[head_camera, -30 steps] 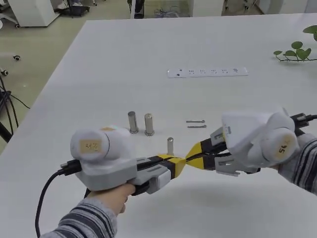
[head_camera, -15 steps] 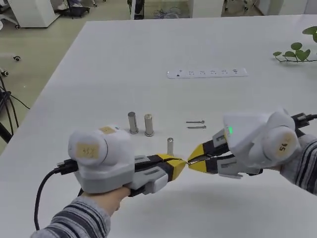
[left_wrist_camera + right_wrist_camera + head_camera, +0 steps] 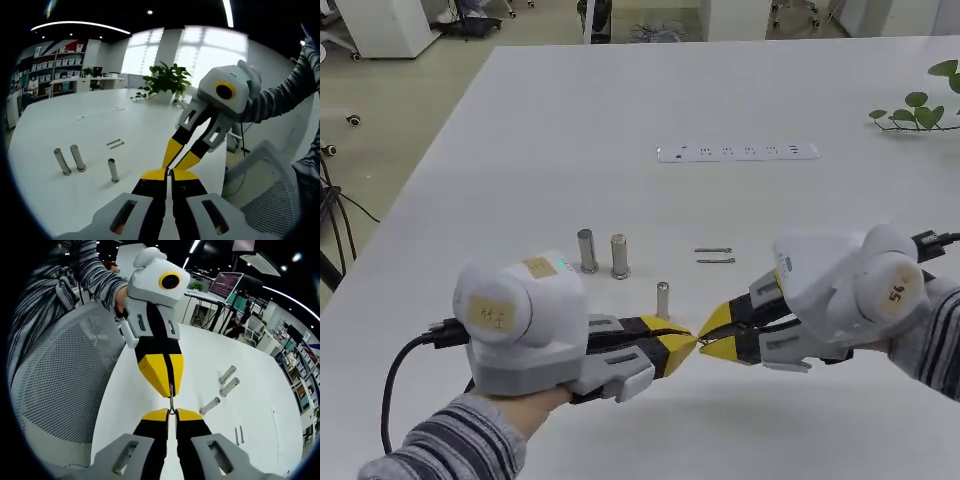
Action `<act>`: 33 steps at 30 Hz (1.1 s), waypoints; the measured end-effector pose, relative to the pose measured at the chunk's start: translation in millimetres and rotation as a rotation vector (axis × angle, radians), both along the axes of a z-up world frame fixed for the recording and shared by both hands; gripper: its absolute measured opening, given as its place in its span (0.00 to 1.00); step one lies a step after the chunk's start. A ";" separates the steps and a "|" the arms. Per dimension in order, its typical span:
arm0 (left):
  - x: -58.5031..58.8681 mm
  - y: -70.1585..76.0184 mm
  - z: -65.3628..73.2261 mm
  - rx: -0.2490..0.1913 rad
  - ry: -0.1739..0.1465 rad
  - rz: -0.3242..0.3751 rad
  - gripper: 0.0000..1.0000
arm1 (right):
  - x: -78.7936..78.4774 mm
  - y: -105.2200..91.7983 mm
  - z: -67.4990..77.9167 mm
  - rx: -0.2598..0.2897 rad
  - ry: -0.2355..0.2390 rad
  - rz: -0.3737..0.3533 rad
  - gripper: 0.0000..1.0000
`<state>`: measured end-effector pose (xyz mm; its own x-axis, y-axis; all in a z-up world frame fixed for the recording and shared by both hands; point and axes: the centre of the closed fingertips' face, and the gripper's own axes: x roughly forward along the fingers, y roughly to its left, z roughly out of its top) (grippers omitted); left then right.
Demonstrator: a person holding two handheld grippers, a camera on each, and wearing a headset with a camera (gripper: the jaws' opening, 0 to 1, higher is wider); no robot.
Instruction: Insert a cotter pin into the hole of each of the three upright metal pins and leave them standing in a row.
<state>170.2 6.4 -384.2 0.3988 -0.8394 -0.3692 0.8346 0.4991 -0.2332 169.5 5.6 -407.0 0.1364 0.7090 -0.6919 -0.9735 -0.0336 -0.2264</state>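
Tip to tip over the white table (image 3: 570, 150): the left gripper (image 3: 688, 343) and right gripper (image 3: 706, 346) each have their yellow-tipped jaws pressed together on one thin silver wire cotter pin (image 3: 171, 399), which bridges the small gap between the two sets of tips. Three short grey upright metal pins (image 3: 620, 255) stand just beyond the meeting tips, one close and two side by side further off past the left jaws. Two spare silver cotter pins (image 3: 714, 255) lie flat and parallel beyond the right jaws.
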 end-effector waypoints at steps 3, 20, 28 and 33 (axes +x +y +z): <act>-0.3 0.0 -0.5 0.007 -0.007 0.000 0.00 | 0.7 -0.4 0.9 -0.008 -0.018 0.004 0.00; 18.1 10.6 -10.7 0.098 -0.118 0.092 0.15 | 20.5 -10.8 -6.0 -0.079 -0.082 -0.064 0.00; 35.2 27.5 -28.1 0.193 -0.164 0.202 0.22 | 47.6 -17.2 -15.4 -0.115 -0.096 -0.149 0.00; 45.9 32.5 -35.3 0.204 -0.162 0.256 0.25 | 60.9 -18.7 -21.8 -0.131 -0.091 -0.182 0.00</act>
<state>216.1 38.9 -419.5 0.6537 -0.6201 -0.4338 0.6944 0.7194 0.0180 230.4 -13.0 -428.8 0.3201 0.5719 -0.7553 -0.9418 0.1058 -0.3191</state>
